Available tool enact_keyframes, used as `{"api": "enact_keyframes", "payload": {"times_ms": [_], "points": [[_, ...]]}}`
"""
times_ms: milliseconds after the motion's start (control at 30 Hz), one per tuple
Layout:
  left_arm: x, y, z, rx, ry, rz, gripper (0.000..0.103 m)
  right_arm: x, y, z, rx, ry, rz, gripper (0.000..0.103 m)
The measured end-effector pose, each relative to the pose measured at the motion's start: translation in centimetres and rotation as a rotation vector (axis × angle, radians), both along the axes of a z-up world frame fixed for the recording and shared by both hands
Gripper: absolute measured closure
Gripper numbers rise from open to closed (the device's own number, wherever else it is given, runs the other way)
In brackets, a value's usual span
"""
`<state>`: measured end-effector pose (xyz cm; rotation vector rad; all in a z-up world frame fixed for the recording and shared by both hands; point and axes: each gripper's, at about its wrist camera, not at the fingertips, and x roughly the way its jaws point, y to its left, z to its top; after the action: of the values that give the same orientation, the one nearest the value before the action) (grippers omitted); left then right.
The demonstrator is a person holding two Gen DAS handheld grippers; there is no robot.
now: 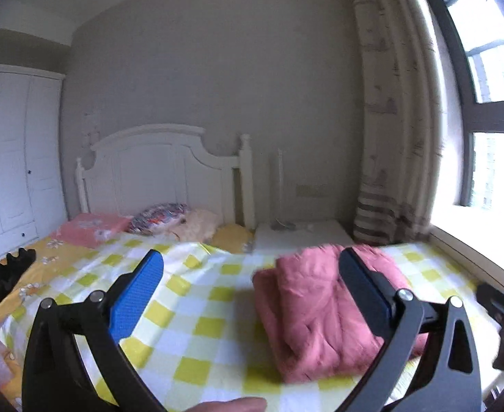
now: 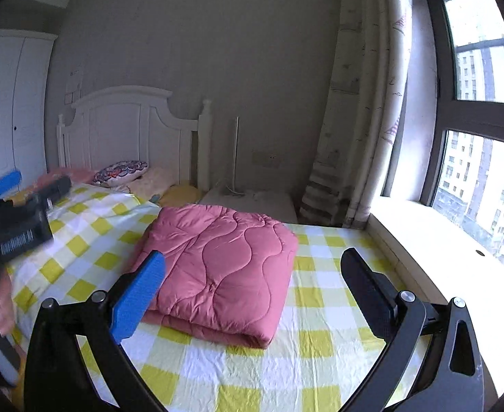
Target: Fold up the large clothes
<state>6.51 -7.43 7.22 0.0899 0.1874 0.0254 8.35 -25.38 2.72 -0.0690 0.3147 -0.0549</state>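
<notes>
A pink quilted comforter [image 2: 221, 267] lies folded into a thick rectangle on the yellow-and-white checked bed sheet [image 2: 306, 343]. In the right wrist view my right gripper [image 2: 252, 267] hangs above the bed in front of it, open, with nothing between its fingers. In the left wrist view the folded comforter [image 1: 313, 312] sits to the right, and my left gripper [image 1: 252, 267] stands open over the sheet [image 1: 190, 309], holding nothing; its right finger overlaps the comforter in the picture. The left gripper [image 2: 14, 202] also shows blurred at the left edge of the right wrist view.
A white headboard [image 2: 121, 127], pillows [image 1: 162, 216] and a pink pillow [image 1: 90, 228] lie at the bed's far end. A dark garment [image 1: 4, 274] lies at the left. A white nightstand [image 2: 252, 202], curtain [image 2: 365, 120] and window ledge [image 2: 434, 250] are on the right. A wardrobe [image 1: 8, 158] stands left.
</notes>
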Motion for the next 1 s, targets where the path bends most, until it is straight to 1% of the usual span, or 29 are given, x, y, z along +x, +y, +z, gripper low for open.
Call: {"api": "enact_keyframes", "payload": {"times_ms": [100,167,300,533,1000], "points": [[-0.8,-1.0,-0.9,-0.015,0.034,-0.046,0.002,0.1,0.0,-0.6,-0.019,0.022,0.000,0.005],[-0.8,-1.4,-1.3,-0.018,0.048,-0.048,0.002,0.2,0.1,-0.8,-0.027,0.028,-0.001,0.005],[-0.2,-1.5,-1.9,-0.020,0.068,-0.053,0.002,0.5,-0.2,-1.1,-0.007,0.031,0.002,0.005],[-0.4,-1.3,-2.4,-0.037,0.082,-0.051,0.002,0.6,0.2,-1.2,-0.006,0.037,0.009,0.005],[-0.6,-0.9,-2.6,-0.034,0.080,-0.056,0.002,0.8,0.7,-1.6,-0.001,0.045,0.023,0.005]]}}
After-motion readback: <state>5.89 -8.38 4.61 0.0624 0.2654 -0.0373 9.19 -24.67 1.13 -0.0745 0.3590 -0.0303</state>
